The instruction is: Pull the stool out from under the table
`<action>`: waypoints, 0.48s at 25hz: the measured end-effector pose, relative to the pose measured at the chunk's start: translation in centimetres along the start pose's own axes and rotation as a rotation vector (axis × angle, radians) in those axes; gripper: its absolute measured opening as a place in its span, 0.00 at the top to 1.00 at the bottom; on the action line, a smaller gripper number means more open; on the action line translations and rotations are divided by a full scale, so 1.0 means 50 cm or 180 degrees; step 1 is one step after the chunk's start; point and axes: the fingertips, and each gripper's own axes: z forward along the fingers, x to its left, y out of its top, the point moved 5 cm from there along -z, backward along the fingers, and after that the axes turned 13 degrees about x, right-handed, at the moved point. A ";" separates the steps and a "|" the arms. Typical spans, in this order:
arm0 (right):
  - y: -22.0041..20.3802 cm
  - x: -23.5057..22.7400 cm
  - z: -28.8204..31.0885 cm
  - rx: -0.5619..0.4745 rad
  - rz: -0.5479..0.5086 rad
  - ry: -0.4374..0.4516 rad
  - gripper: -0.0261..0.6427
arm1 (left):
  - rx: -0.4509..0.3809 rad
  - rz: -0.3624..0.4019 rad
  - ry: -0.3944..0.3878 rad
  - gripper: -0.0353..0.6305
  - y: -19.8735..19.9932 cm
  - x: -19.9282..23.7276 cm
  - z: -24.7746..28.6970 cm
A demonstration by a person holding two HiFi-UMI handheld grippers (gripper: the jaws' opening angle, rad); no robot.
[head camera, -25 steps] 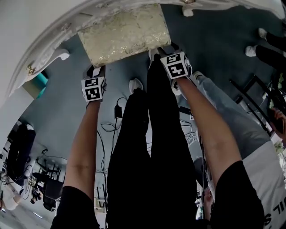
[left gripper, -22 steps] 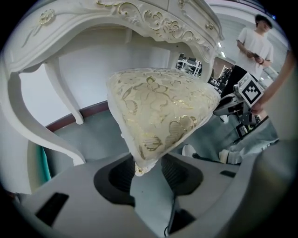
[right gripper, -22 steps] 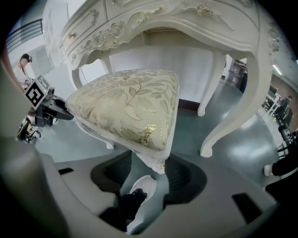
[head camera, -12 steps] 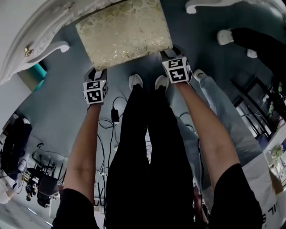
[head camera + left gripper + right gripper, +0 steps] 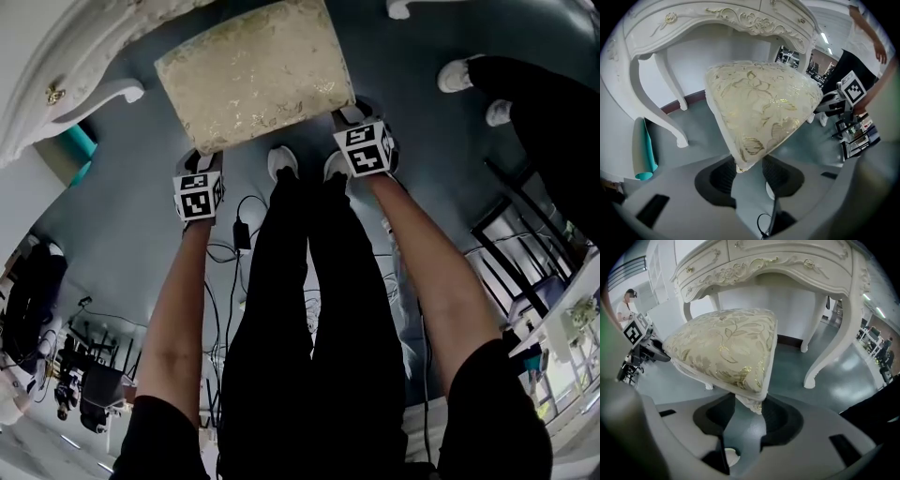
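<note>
Grey floor (image 5: 112,234) | gold-patterned stool (image 5: 248,75) just beside white table (image 5: 84,47)

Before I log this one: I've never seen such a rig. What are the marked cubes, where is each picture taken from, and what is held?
No robot: a person holds a gripper in each hand; the marked cubes are parts of those grippers. The head view looks steeply down from the person's head, past arms and legs to the floor. The other two views ride on the grippers and look along their fingers. The left gripper is clamped on one near corner of the gold-patterned stool; the right gripper has the other corner between its fingers, which have just been closing on it. The white table is behind the stool.
</note>
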 end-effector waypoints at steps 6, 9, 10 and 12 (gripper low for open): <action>-0.026 0.025 0.000 0.0025 -0.0041 0.0025 0.69 | 0.0013 0.0042 -0.0012 0.67 -0.030 -0.003 -0.003; -0.042 0.034 0.001 0.0065 -0.0028 0.0024 0.69 | 0.0030 0.0081 -0.0022 0.67 -0.041 -0.006 -0.002; -0.048 0.035 0.000 0.0080 -0.0040 0.0020 0.68 | 0.0031 0.0083 -0.0025 0.67 -0.044 -0.009 -0.002; -0.056 0.036 -0.005 0.0102 -0.0097 0.0014 0.68 | 0.0029 0.0070 -0.0030 0.67 -0.048 -0.014 -0.004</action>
